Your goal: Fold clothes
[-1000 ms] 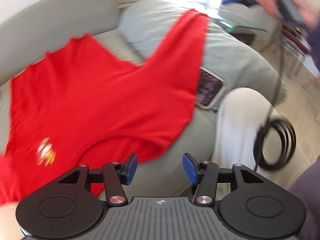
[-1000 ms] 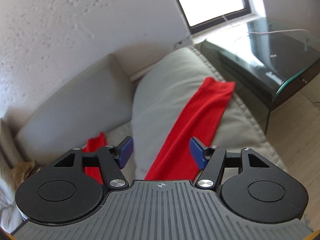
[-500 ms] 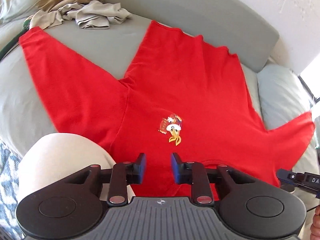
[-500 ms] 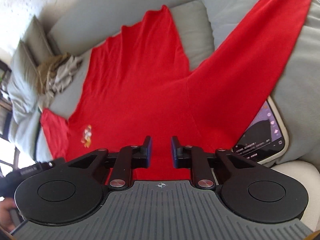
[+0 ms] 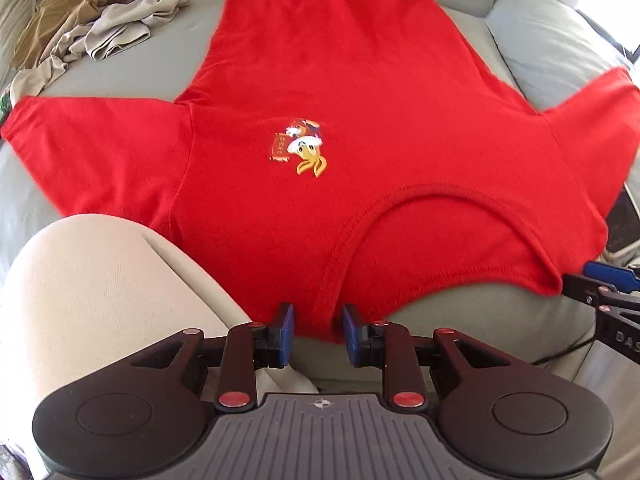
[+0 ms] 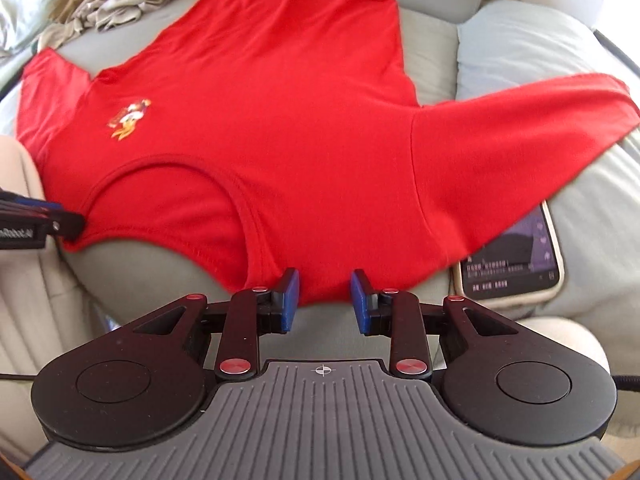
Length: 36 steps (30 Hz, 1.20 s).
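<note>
The red shirt [image 5: 320,92] lies spread flat, print up, on the sofa [image 5: 168,60], both the left tool [image 5: 317,335] and right tool [image 6: 325,301] part-open and gripping nothing at its collar edge, so any pinch should catch both shoulder layers evenly.

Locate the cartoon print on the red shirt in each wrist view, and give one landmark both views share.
Left wrist: the cartoon print sits near the picture's centre, on the red shirt.
Right wrist: the print sits left of centre, in the upper half.
Shared landmark: the shirt's neckline, the curved seam nearest both grippers.
</note>
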### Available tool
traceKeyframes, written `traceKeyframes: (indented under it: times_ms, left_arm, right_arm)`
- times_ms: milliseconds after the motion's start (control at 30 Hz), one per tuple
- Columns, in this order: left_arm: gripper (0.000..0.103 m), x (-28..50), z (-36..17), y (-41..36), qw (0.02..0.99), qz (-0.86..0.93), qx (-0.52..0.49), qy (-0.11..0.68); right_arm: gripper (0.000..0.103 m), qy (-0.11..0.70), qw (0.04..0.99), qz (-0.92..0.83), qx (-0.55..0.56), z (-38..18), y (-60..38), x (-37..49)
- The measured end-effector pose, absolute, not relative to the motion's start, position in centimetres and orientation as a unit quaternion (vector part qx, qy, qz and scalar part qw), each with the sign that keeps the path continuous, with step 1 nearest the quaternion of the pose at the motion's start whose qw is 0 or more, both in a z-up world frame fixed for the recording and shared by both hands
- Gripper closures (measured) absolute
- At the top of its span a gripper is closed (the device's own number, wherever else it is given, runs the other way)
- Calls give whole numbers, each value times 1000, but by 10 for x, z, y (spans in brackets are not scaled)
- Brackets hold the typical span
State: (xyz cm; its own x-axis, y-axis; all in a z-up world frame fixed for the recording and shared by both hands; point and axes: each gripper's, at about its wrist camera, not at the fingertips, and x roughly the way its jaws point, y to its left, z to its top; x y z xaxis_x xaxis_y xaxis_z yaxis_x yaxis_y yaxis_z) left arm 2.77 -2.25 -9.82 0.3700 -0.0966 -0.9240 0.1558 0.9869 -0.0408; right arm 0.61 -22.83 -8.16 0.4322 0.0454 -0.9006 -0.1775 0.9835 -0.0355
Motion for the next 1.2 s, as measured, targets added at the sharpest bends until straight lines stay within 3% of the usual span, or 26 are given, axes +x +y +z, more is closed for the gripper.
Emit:
traceKeyframes:
  times_ms: [67, 133, 300, 433, 600, 800, 967, 1067, 1200]
  left_arm:
    - [80, 24, -95, -24, 822, -84, 30, 562]
    - [76, 22, -88, -18, 820, -98, -1, 564]
    - [66, 26, -47, -3, 849, -100, -20, 519]
    - [57, 43, -4, 22, 878, -96, -53, 465]
    - [49, 93, 30, 48, 905, -86, -68, 411]
    - [49, 193, 8, 74, 907, -70, -105, 403]
    - [49, 284, -52, 83, 899, -47, -103, 423]
    - [49, 329, -85, 89, 900, -40, -104, 420]
    - [50, 376, -113, 98, 898, -52, -142, 413]
  right_arm:
    - [61, 549, 832, 75, -37, -81, -235, -1]
    - [60, 564, 821, 89, -3, -80, -242, -11]
    - [45, 500, 857, 119, 22, -27, -255, -21]
    - [39, 436, 888, 137, 47, 34, -266, -5]
    - [32, 379, 909, 152, 85, 88, -284, 42]
    - [27, 379, 908, 108, 144, 76, -304, 148]
    - [30, 409, 896, 75, 156, 13, -313, 254]
    - [56, 415, 895, 64, 152, -31, -314, 313]
    - [57, 415, 890, 50, 181, -85, -321, 381]
